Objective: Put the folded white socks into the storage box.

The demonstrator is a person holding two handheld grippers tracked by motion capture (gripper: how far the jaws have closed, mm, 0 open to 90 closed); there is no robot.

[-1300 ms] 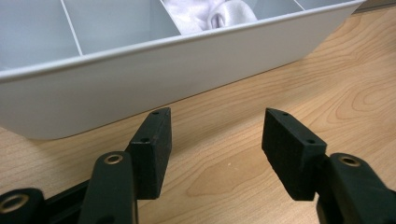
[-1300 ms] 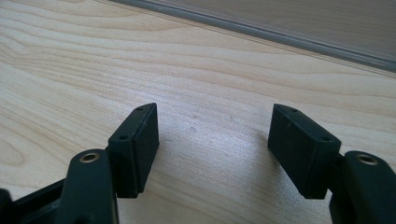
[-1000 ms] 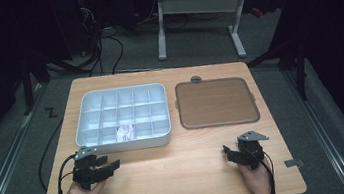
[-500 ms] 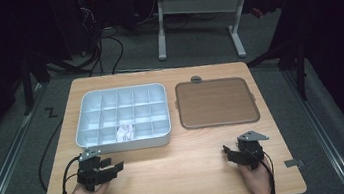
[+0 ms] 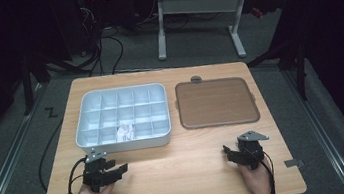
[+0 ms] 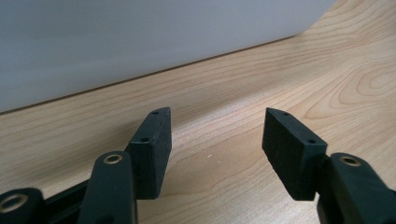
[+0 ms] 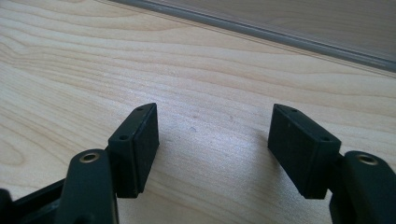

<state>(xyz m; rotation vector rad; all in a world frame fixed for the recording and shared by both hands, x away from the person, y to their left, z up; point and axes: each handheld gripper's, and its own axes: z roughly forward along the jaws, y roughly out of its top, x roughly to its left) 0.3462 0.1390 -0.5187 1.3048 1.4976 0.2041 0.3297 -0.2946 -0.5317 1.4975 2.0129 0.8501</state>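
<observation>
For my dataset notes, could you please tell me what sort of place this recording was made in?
Probably a lab or workshop recording station: a wooden table under bright light in a dark room, cables trailing on the floor, and a workbench frame behind.

table point(image 5: 180, 176): pale wood with wavy grain
box point(image 5: 94, 137): light grey, white dividers
scrap point(image 5: 125, 131): white
tray point(image 5: 216, 102): brown, grey rim
left gripper point(image 6: 215, 135): black
right gripper point(image 7: 212, 135): black

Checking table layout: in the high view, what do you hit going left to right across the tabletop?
Left tool → white compartment tray → brown tray → right tool, though it sits nearer, below the brown tray's right half.
</observation>
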